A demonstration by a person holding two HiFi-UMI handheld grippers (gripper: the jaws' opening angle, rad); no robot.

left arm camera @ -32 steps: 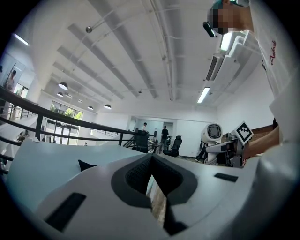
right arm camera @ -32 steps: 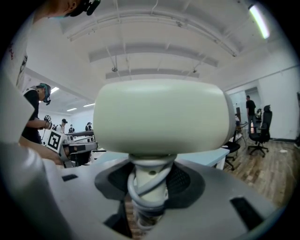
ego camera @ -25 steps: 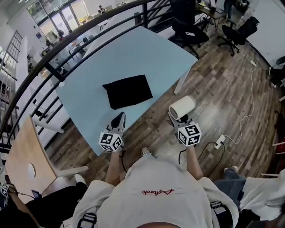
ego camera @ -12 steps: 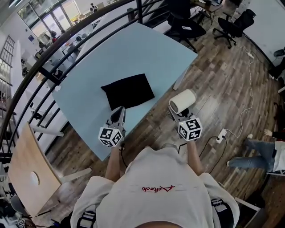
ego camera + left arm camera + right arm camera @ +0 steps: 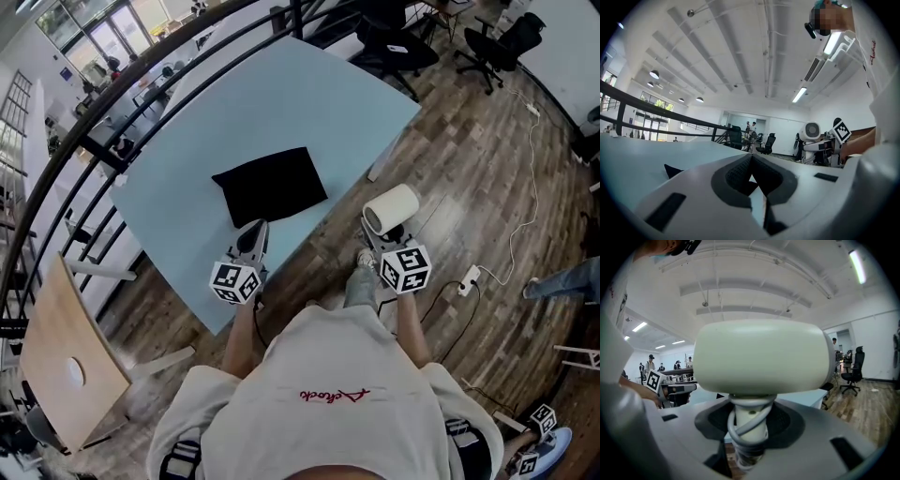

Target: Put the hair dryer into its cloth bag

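Note:
The black cloth bag [image 5: 271, 185] lies flat on the pale blue table [image 5: 187, 197]. My left gripper [image 5: 253, 232] is shut and empty, its tips over the table's near edge just short of the bag; a dark corner of the bag [image 5: 670, 169] shows low in the left gripper view. My right gripper [image 5: 377, 239] is shut on the handle of the cream hair dryer [image 5: 391, 209], held over the wooden floor right of the table. In the right gripper view the hair dryer's barrel [image 5: 759, 357] fills the middle and its cord [image 5: 749, 423] is wound round the handle.
A black railing [image 5: 103, 155] curves behind the table. Office chairs [image 5: 398, 47] stand at the far right. A white cable and power strip [image 5: 466, 279] lie on the wooden floor [image 5: 469, 178]. A wooden board [image 5: 70, 366] sits at the left.
Both grippers have moved a little forward toward the table; the left one's tips now reach over the table's near edge. The hair dryer stays in the right gripper.

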